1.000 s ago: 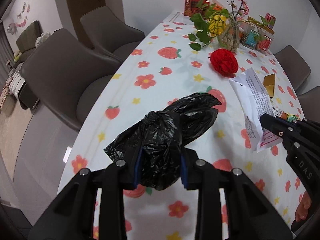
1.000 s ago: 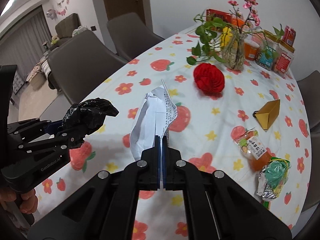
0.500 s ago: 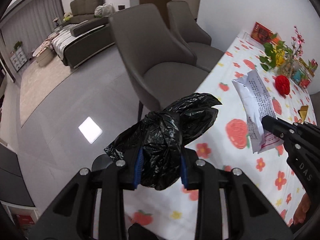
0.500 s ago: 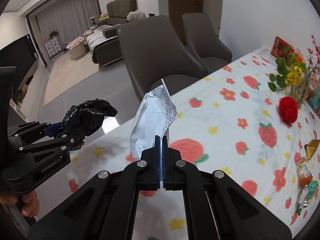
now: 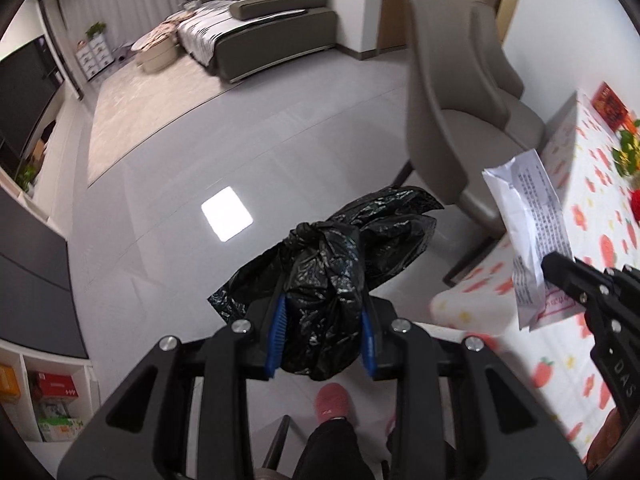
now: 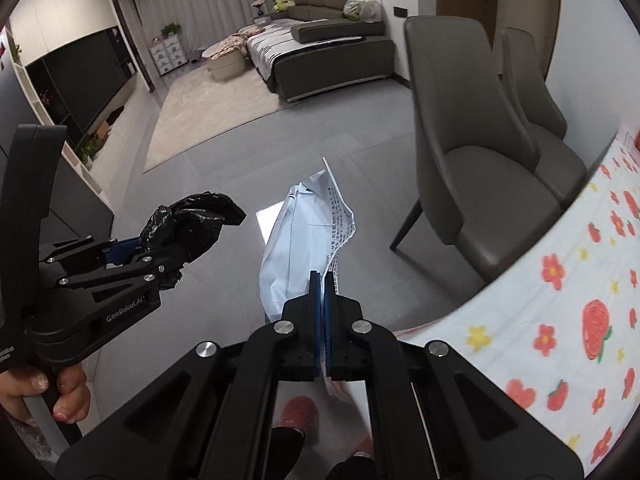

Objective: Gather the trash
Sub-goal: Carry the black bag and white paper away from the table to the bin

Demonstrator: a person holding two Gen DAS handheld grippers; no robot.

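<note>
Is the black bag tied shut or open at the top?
Tied shut. The black bag, squeezed in the left gripper, has its neck twisted into a knot, with loose plastic flaring beyond it.

We see two wrist views angled down over grey floor (image 5: 280, 128), sharing sofa (image 6: 328, 40), chairs and table edge.

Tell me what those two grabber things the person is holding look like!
Both are chunky black plastic claws with silver round bolts. The left gripper has bright blue ribbed pads inside its fingers, and its side says "GenRobot.AI" in pale letters. The right gripper has blue pads too, and its side shows the letters "DAS". No cables show.
</note>
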